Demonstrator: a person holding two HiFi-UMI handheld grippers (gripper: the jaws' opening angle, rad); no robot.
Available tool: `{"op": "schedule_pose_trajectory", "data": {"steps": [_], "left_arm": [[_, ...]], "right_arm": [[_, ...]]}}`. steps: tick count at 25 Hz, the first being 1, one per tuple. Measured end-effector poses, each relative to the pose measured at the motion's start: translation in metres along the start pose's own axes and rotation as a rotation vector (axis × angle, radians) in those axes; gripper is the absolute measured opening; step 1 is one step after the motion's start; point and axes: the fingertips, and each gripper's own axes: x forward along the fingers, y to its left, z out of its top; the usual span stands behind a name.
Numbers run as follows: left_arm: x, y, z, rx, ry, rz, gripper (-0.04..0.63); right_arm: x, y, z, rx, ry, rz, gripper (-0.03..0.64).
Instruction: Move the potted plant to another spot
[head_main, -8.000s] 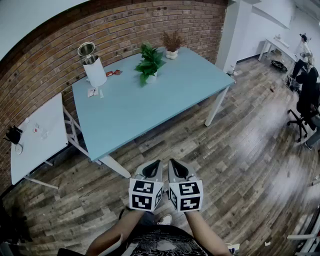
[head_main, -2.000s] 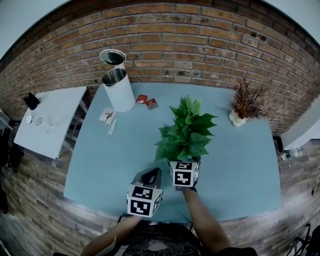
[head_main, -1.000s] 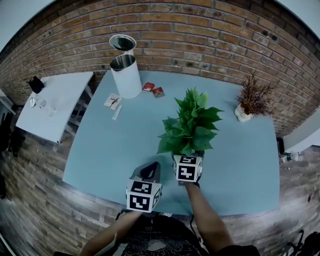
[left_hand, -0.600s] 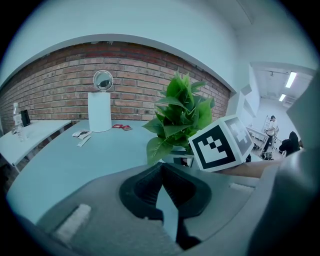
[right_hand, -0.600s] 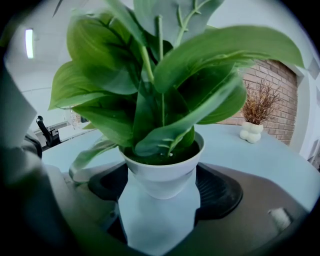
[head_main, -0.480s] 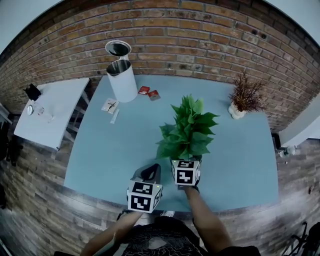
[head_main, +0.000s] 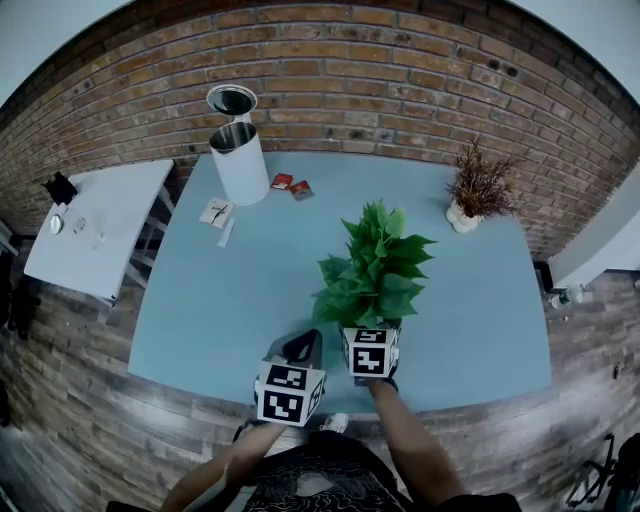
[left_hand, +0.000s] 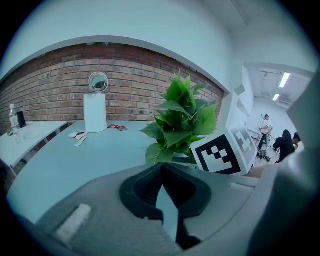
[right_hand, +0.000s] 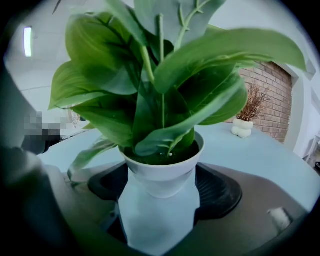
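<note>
Green-leaved potted plant (head_main: 375, 275) near the teal table's (head_main: 220, 290) front edge, its white pot (right_hand: 161, 172) clamped between the right gripper's (right_hand: 160, 192) jaws; the left gripper (left_hand: 161, 169), pinched closed on nothing, hangs beside it. Leaves hide the pot from overhead; its base contact is unclear.
</note>
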Motion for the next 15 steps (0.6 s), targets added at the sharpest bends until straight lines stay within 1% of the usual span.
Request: {"op": "schedule_pose_trajectory", "data": {"steps": [4, 8, 12, 15], "left_arm": [[-0.004, -0.002, -0.002, 0.004, 0.001, -0.009, -0.003], [-0.008, -0.006, -0.010, 0.014, -0.011, -0.011, -0.003], [-0.013, -0.006, -0.018, 0.022, -0.018, -0.015, -0.003], [-0.016, -0.008, -0.016, 0.022, -0.018, -0.023, -0.003]], "right_arm": [[-0.006, 0.003, -0.003, 0.012, -0.004, 0.000, 0.420], [-0.012, 0.002, -0.011, -0.013, -0.009, -0.015, 0.419], [-0.016, 0.008, -0.022, 0.008, -0.017, -0.008, 0.417], [-0.019, 0.010, -0.024, 0.009, -0.012, -0.006, 0.417]]}}
